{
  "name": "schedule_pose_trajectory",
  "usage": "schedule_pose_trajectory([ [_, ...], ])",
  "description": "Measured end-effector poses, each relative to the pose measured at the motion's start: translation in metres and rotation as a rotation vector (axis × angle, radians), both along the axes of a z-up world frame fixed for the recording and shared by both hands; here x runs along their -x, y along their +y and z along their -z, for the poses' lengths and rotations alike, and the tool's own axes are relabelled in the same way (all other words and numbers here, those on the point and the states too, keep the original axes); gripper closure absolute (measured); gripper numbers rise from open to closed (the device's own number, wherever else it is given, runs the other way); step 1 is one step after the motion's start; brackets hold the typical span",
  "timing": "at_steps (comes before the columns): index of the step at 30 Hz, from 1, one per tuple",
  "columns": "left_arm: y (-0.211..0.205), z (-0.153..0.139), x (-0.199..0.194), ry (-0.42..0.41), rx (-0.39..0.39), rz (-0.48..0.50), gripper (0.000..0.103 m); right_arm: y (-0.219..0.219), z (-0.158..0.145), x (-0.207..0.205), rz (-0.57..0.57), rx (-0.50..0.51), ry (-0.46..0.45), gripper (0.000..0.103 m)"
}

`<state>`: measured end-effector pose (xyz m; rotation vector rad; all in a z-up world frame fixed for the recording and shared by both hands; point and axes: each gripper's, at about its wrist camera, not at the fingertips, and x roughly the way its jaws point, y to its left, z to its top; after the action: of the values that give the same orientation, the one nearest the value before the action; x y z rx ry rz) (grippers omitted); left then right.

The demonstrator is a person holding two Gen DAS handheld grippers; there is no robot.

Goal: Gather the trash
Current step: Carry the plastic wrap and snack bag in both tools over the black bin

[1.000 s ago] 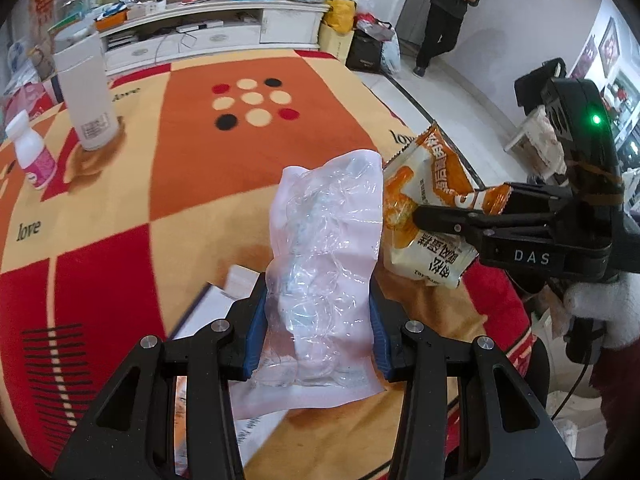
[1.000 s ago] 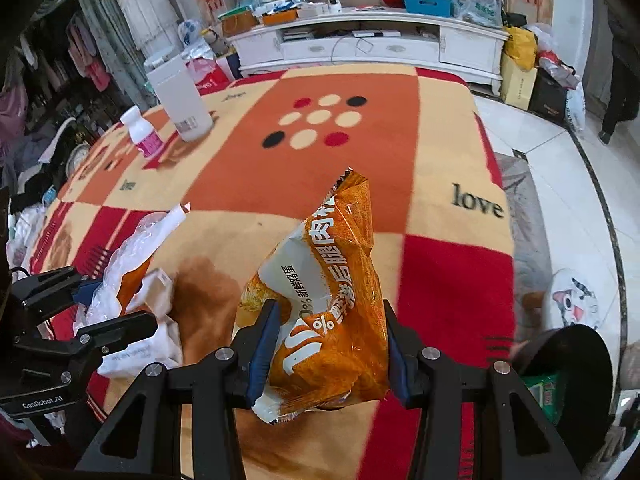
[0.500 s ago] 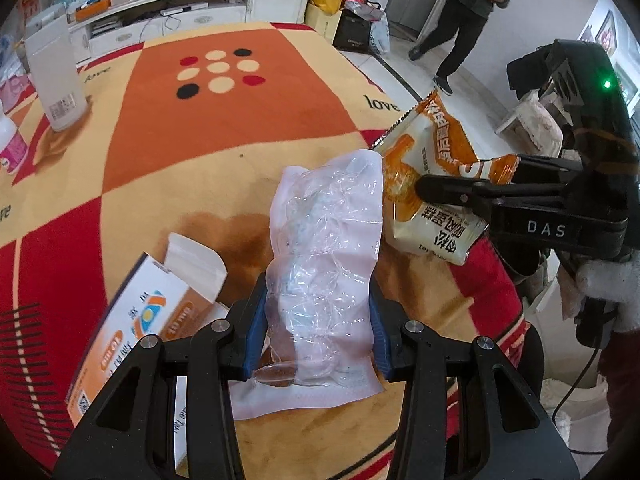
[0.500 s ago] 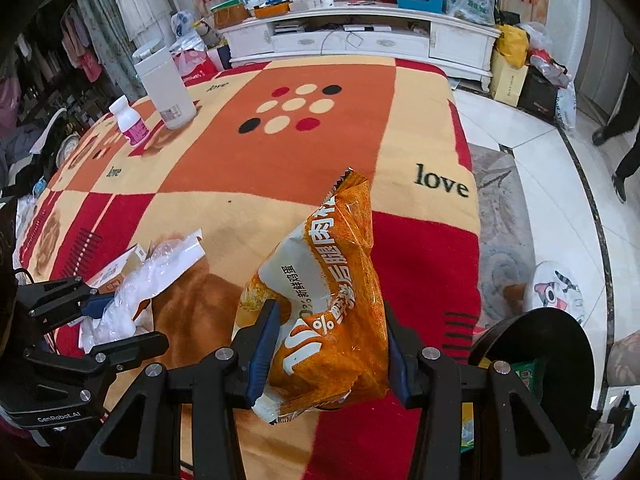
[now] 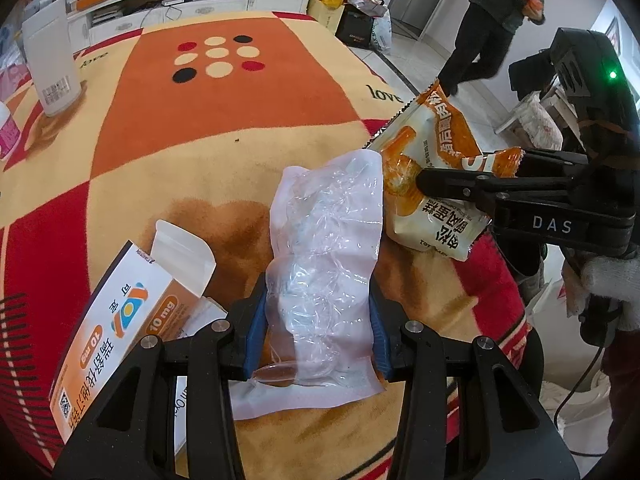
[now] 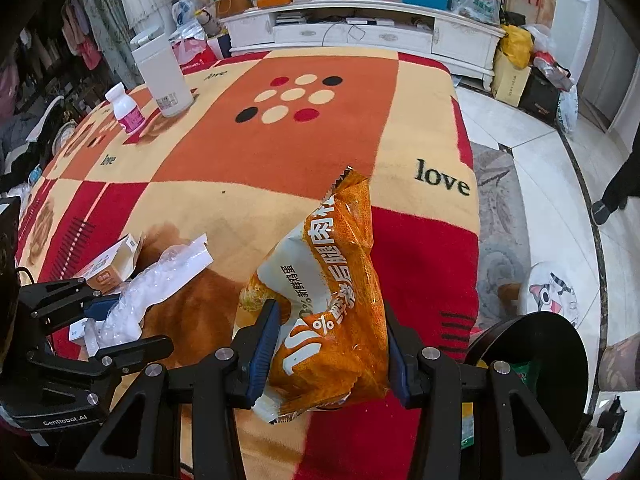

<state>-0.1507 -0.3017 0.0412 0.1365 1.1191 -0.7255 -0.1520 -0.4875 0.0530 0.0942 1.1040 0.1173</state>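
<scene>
The left tongs (image 5: 316,336) are clamped partway shut on a crumpled clear plastic wrapper with a white backing (image 5: 324,268), its blue pads pressing both sides of the lower half while the top stands up above the tabletop covered in a red, orange and cream checked blanket (image 5: 224,120). The right tongs (image 6: 328,356) grip an orange and white foil snack bag printed with Chinese characters (image 6: 324,300) the same way, narrowed onto its lower half, the serrated top edge pointing up. In the left view the snack bag (image 5: 432,184) hangs just right of the wrapper, near the blanket's right edge.

Compared with a second ago, both grips are unchanged. The left wrist view now sits lower and further back: an open white and orange cardboard medicine box (image 5: 120,316), then only a white corner beneath the tongs, shows its full printed face at lower left. The tall white cylindrical container (image 5: 50,64) and the small white bottle with a pink label (image 6: 127,110) have slid towards the far left. In the right view the round black bin (image 6: 532,360) beside the tabletop shows more of its rim than before.
</scene>
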Motion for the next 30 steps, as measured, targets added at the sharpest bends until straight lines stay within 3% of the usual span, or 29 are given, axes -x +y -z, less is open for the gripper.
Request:
schedule_pose_trajectory([
  [16,-0.002,0.007,-0.007,0.021,0.012,-0.006,0.061,-0.002,0.001,-0.012,-0.009,0.044,0.026,0.057],
  [30,-0.028,0.005,-0.006,0.036,0.036,0.021,0.061,-0.019,-0.001,-0.011,0.003,0.077,0.037,0.057],
])
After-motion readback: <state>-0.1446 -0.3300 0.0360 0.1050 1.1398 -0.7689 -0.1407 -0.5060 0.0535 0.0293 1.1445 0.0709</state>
